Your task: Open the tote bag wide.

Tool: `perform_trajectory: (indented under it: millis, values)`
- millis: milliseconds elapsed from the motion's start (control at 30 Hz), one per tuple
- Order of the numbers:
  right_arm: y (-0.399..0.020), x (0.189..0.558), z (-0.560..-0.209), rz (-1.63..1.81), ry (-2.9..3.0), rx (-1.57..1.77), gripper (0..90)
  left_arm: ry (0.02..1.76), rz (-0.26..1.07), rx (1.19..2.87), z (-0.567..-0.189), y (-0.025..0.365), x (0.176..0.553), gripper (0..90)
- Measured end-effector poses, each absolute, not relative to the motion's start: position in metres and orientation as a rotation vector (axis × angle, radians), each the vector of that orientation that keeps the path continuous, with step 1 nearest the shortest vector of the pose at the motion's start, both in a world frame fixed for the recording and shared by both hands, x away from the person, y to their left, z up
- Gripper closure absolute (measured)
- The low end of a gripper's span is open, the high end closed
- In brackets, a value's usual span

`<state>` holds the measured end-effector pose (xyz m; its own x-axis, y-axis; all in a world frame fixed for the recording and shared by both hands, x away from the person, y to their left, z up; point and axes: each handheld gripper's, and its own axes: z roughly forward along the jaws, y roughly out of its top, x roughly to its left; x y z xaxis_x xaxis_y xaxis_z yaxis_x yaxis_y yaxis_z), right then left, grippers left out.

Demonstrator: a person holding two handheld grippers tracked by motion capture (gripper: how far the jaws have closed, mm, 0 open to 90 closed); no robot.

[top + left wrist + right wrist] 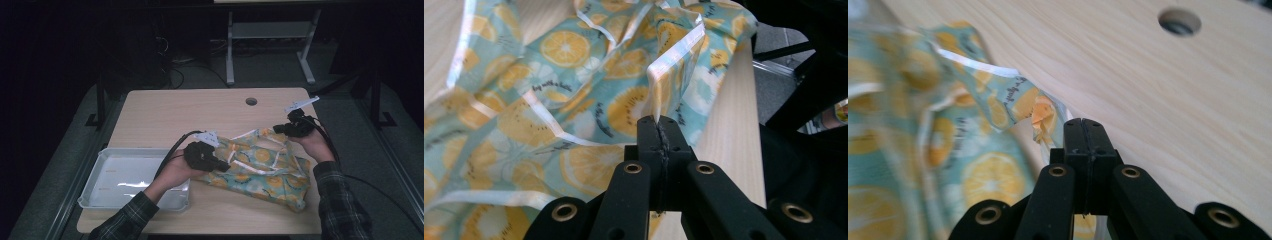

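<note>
High view, table: a pale wooden table [165,112] with a round cable hole [251,101] near its far edge; a white tray [95,187] sits at the near left corner.
High view, cloth: a teal cloth printed with orange slices [260,172] lies rumpled on the near right part of the table, just beside the tray. Its long axis runs from near the left hand toward the near right corner.
High view, grippers: the left gripper [224,165] meets the cloth's left edge; the right gripper [276,129] is at its far edge, where a corner is lifted. From up here I cannot tell how the jaws stand.
Left gripper view: the left gripper [659,122] has its jaws pressed together on a white-hemmed fold of the cloth [574,100], which rises straight out of the tips.
Right gripper view: the right gripper [1083,125] is clamped with jaws together; a small crumpled corner of the cloth [1043,117] sits right at the tips. The hole [1179,21] shows beyond on the bare wood.
</note>
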<state>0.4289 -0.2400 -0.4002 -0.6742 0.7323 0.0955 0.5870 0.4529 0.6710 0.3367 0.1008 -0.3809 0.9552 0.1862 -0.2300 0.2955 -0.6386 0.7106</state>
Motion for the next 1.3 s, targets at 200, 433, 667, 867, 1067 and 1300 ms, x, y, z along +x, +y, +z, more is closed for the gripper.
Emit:
perform_trajectory:
  millis: [200, 433, 667, 867, 1067, 1300]
  values:
    - [-0.242, 0.449, -0.430, 0.923, 2.486, 1.276, 89.7, 0.338, -0.187, 2.290, -0.387, 0.106, 0.332, 90.0]
    - [-0.244, 0.435, -0.410, 0.996, 2.444, 1.234, 65.1, 0.347, -0.187, 2.292, -0.389, 0.107, 0.333, 90.0]
    - [-0.252, 0.391, -0.380, 1.082, 2.504, 1.151, 57.0, 0.338, -0.174, 2.301, -0.390, 0.106, 0.332, 90.0]
    - [-0.258, 0.350, -0.377, 1.084, 2.559, 1.103, 55.4, 0.347, -0.180, 2.298, -0.390, 0.107, 0.333, 90.0]
    - [-0.266, 0.319, -0.376, 1.110, 2.570, 1.099, 52.4, 0.342, -0.182, 2.297, -0.390, 0.108, 0.335, 90.0]
    - [-0.271, 0.293, -0.385, 1.104, 2.609, 1.100, 48.2, 0.339, -0.187, 2.286, -0.387, 0.109, 0.338, 90.0]
